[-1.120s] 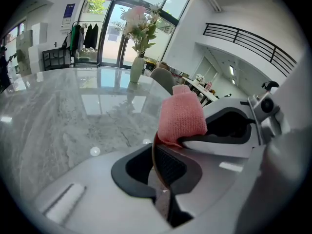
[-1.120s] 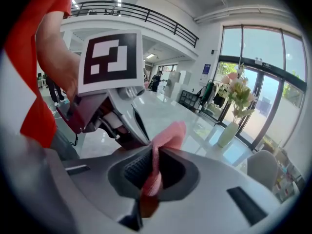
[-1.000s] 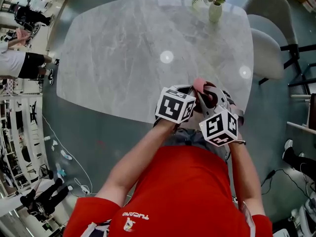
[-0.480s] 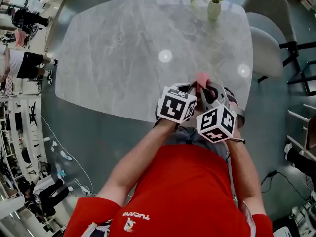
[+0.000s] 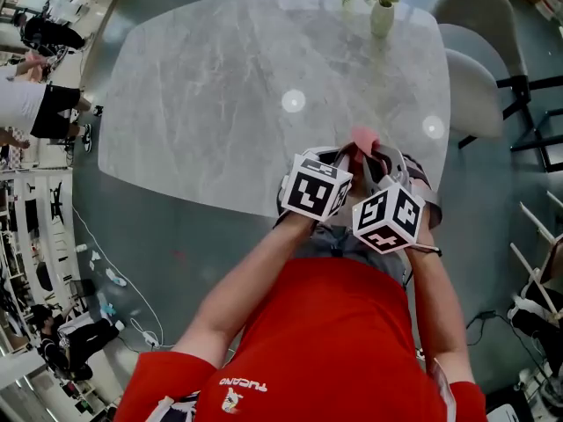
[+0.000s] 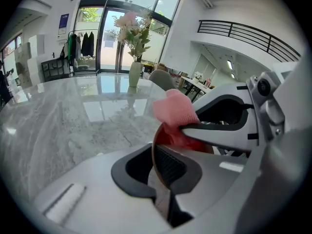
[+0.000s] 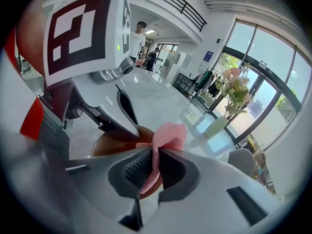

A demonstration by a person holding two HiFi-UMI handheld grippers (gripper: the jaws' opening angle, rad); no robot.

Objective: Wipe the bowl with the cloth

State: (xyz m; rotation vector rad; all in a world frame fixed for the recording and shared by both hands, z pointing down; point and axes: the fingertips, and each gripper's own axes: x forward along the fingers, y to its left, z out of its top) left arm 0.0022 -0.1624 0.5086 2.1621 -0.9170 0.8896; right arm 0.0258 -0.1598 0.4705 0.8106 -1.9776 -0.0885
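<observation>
My left gripper (image 6: 161, 167) is shut on the thin rim of a brown bowl (image 6: 157, 145), holding it up on edge over the near side of the table. My right gripper (image 7: 153, 167) is shut on a pink cloth (image 7: 165, 136), which pokes out past its fingertips and lies against the bowl (image 7: 112, 144). In the left gripper view the cloth (image 6: 175, 110) bulges over the bowl's rim under a right finger (image 6: 219, 136). In the head view both grippers, left (image 5: 339, 158) and right (image 5: 378, 161), meet close together with the cloth (image 5: 362, 137) between them.
The grey marble table (image 5: 220, 104) spreads out ahead. A pale vase with flowers (image 5: 382, 11) stands at its far edge. Grey chairs (image 5: 475, 77) stand on the right. People (image 5: 35, 104) are off to the left, beyond the table.
The right gripper has tilted and edged slightly toward the left one, and the cloth has shifted a little farther over the bowl. The left gripper has stayed in place.
</observation>
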